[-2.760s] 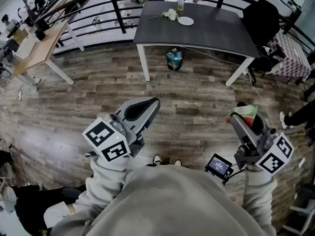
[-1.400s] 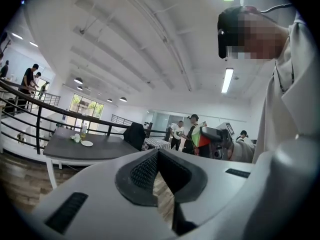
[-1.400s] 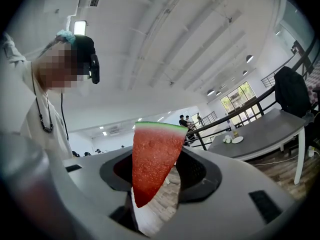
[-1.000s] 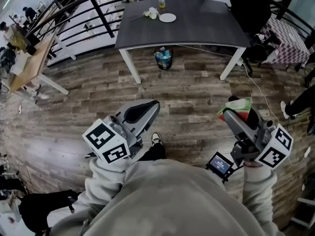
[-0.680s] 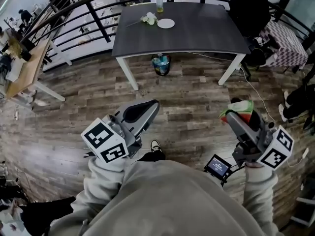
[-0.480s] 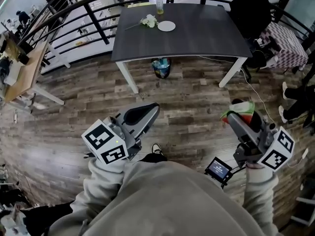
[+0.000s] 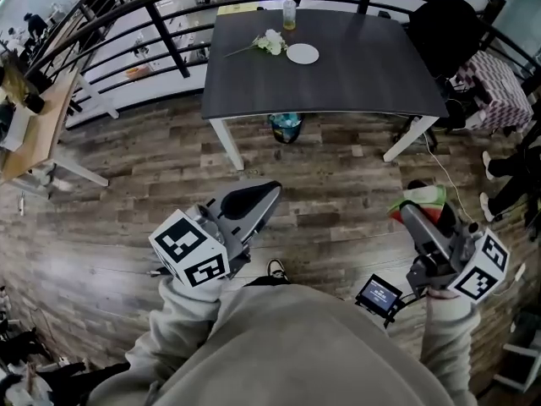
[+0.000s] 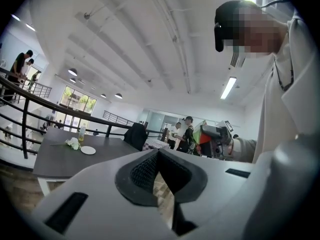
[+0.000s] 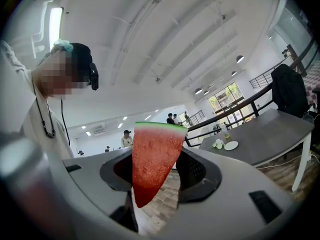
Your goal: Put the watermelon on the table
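The watermelon slice, red with a green rind, is clamped between the pads of my right gripper at the lower right, above the wooden floor. In the right gripper view the watermelon slice stands upright, rind on top, with my right gripper shut on it. My left gripper is shut and holds nothing; in the left gripper view its own pads meet at the tip of the left gripper. The dark grey table stands ahead, some way beyond both grippers.
On the table's far part lie a white plate, a white flower and a bottle. A bin sits under it. A black railing runs behind, a black draped chair stands at right, a wooden desk at left.
The table has shifted right and sits slightly lower in the head view as I walk forward. Both grippers keep their pose; the slice stays held.
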Available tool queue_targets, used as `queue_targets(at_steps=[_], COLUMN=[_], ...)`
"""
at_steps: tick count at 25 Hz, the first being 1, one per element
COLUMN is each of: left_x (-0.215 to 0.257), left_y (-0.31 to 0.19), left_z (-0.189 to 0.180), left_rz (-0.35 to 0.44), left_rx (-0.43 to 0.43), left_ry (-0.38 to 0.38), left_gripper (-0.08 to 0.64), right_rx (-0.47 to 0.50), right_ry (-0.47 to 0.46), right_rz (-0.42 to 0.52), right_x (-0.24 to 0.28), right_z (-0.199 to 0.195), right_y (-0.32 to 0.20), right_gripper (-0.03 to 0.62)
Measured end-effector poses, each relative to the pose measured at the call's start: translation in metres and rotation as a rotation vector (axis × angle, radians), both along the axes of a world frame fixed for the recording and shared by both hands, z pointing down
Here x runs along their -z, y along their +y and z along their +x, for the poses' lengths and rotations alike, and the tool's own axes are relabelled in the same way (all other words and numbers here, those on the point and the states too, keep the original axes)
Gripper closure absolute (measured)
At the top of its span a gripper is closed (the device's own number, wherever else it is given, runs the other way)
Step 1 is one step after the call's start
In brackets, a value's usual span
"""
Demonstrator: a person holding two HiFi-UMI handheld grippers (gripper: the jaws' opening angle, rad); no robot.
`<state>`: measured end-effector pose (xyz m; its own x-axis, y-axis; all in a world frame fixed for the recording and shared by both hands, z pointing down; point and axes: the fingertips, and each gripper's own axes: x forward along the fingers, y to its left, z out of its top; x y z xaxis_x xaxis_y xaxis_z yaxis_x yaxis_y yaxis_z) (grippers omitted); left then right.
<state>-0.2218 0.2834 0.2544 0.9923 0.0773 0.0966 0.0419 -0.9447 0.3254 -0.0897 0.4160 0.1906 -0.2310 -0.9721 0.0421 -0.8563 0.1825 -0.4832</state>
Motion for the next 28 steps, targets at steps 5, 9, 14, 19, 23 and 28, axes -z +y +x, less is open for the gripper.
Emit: queue_targets(at_steps=[5,9,14,19,23,28], left_x=[-0.004,0.002,-0.006,0.004,0.007,0.013], left_y=[-0.036,-0.042,-0.066,-0.098,-0.124,-0.138], left_z=[-0.002,0.001,0.005,0.011,0.028,0.07], left_rz=[-0.009,0.011,-0.018,0.009,0.01,0.015], left_rx=[0.001,-0.005,0.05,0.122,0.157,0.167], left_ry=[0.009,0.044,0.025,0.019,0.019,0.031], left_gripper=[0.554,0.554,0.554,0.554,0.554,0.554], right_rx=[0.024,0.049,0.102,0.173,0.21,0.241], right_ry=[0.014,0.006,-0.006,-0.022,-0.023,-0.028], right_rz=[-0.012,-0.019,-0.016,0.013,0.025,0.028], right_x=[0.002,-0.001,-0.006,-0.004,0.0,-0.001], right_z=[-0.011,-0.01,-0.006,0.012,0.033,0.068], right_y=[-0.047,-0.071,-0.1,-0.143,-0.173,-0.194], right_gripper=[0.379,0.379,0.379,0.379,0.379,0.379])
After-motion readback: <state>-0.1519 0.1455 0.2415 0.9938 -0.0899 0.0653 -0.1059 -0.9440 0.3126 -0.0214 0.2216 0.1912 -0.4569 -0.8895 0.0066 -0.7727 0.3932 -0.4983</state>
